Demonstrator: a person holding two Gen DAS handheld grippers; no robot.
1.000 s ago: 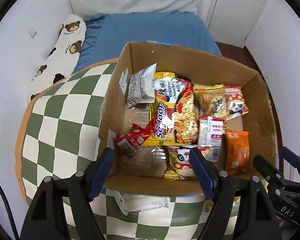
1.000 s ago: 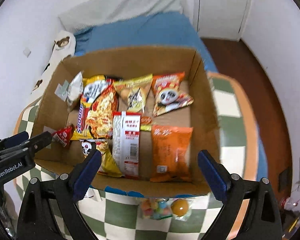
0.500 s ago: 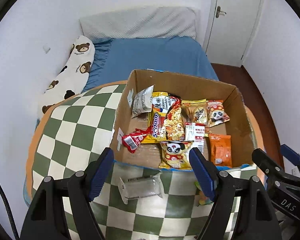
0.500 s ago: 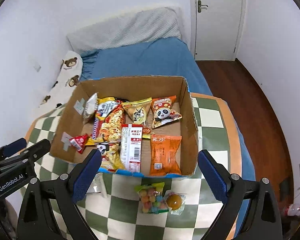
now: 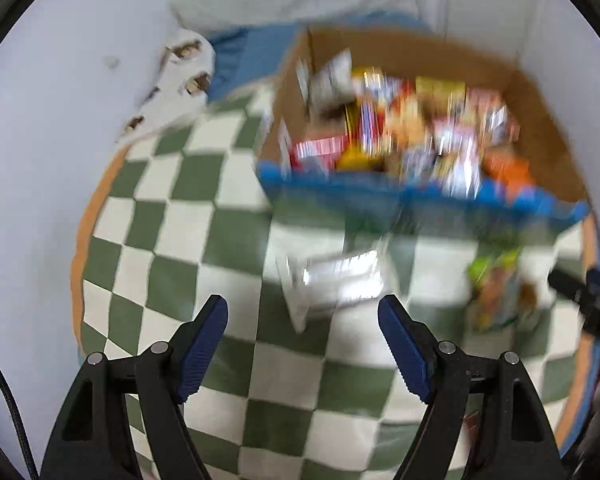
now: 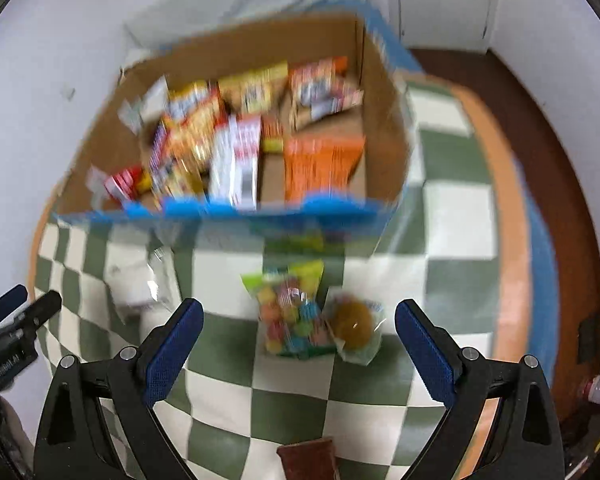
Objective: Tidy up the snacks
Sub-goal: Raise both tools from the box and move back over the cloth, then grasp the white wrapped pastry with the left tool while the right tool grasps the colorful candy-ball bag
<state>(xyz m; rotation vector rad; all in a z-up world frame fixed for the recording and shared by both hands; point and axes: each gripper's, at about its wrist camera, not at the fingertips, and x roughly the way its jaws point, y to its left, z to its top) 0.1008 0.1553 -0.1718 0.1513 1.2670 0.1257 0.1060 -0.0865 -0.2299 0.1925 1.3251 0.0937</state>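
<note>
My left gripper (image 5: pixel 303 334) and right gripper (image 6: pixel 299 327) gape empty over the checkered table (image 6: pixel 456 216); candy bag (image 6: pixel 290 314) and round snack (image 6: pixel 356 326) lie before the box (image 6: pixel 384 156); blurred views risk a mis-aimed pinch.

Candy bag (image 6: pixel 290 312) before box (image 6: pixel 236 216) (snacks (image 6: pixel 236 148) seemingly inside).

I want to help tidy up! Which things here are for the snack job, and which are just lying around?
For the job:
- cardboard box of snacks
- colourful candy bag
- round bun packet
- clear packet
- brown bar
- left tongs, right tongs, both open

Just lying around:
- checkered cloth
- blue bed
- bear pillow
</note>
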